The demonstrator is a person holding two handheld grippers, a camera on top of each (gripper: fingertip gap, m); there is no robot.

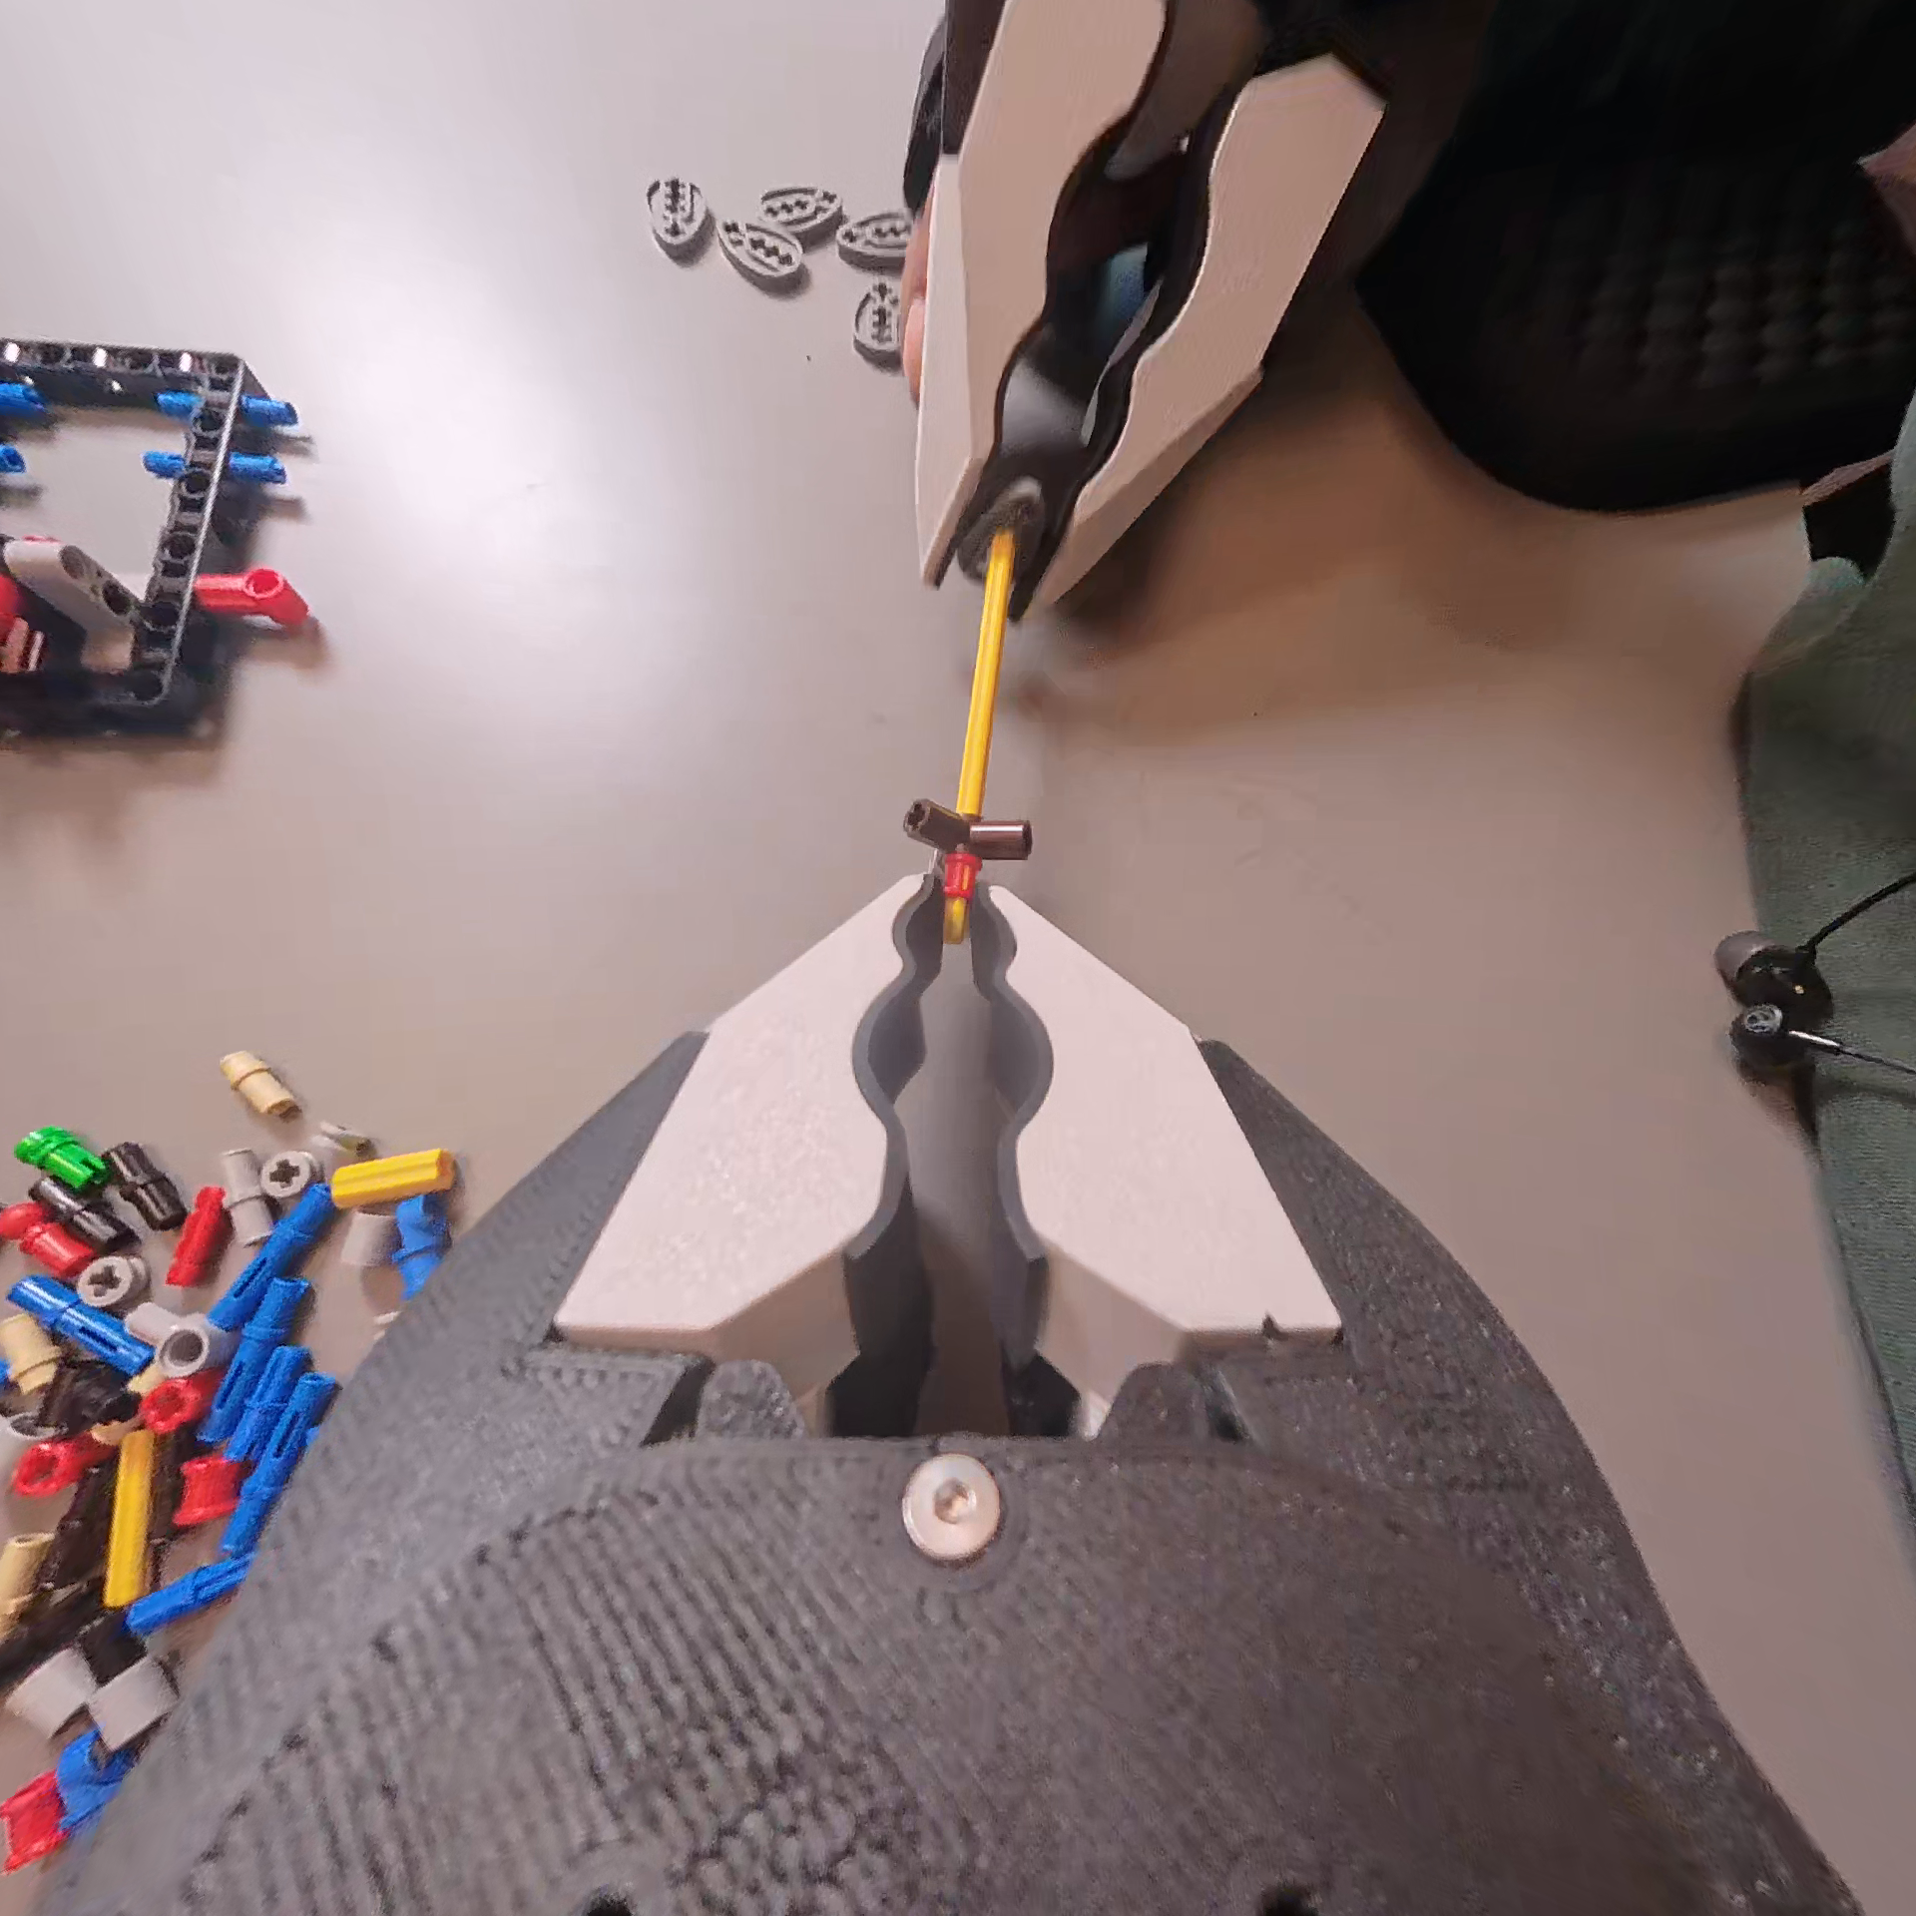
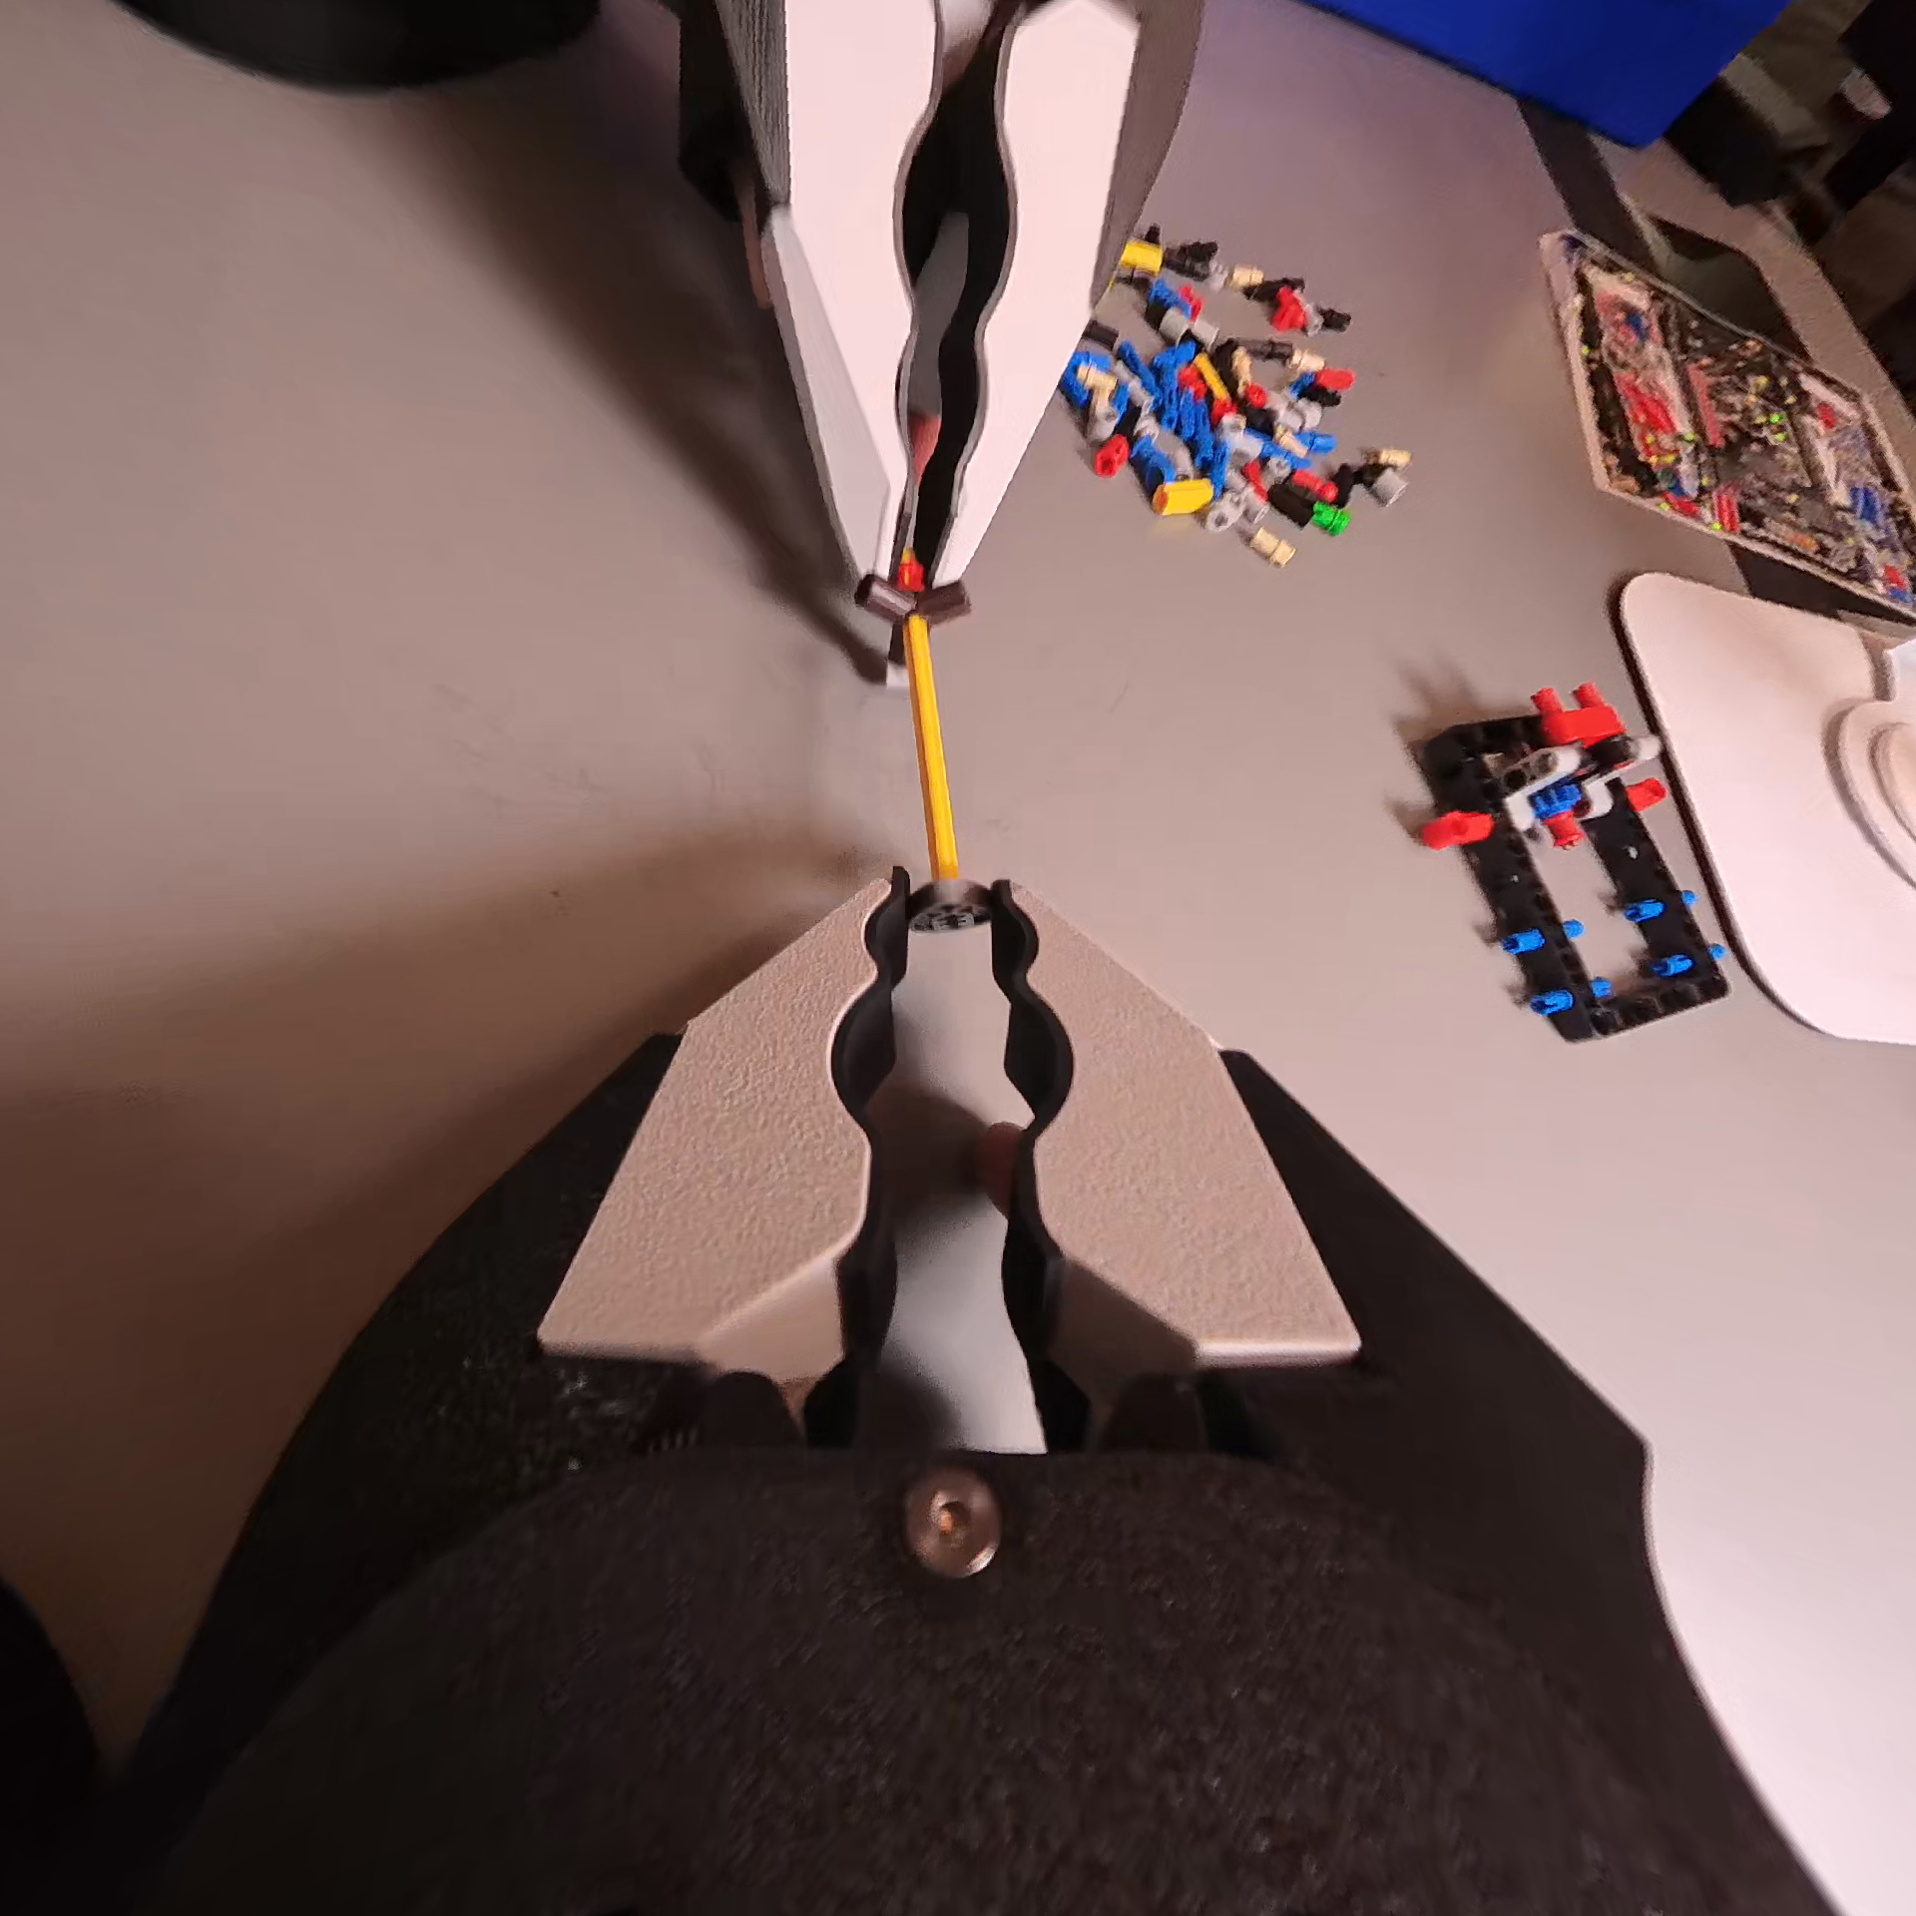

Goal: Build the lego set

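A: Why hold the long thin yellow plastic axle [image 1: 981, 684] at both ends?

B: I'd say to keep it straight while a part slides on. The left gripper [image 1: 952, 900] is pinched tight on one end, just behind the small red bush [image 1: 961, 877] and the dark brown cross-shaped connector [image 1: 970, 826] threaded on it.

A: And the right gripper [image 2: 946, 900]?

B: It is clamped on a small round grey toothed part [image 2: 946, 917] at the other end (a gear, probably), apparently pushing it along the axle.

A: Where's the rest?

B: The black rectangular beam frame with blue pins [image 2: 1566, 871] lies apart on the grey table [image 2: 415, 622], near the heap of loose coloured pins [image 2: 1223, 394].
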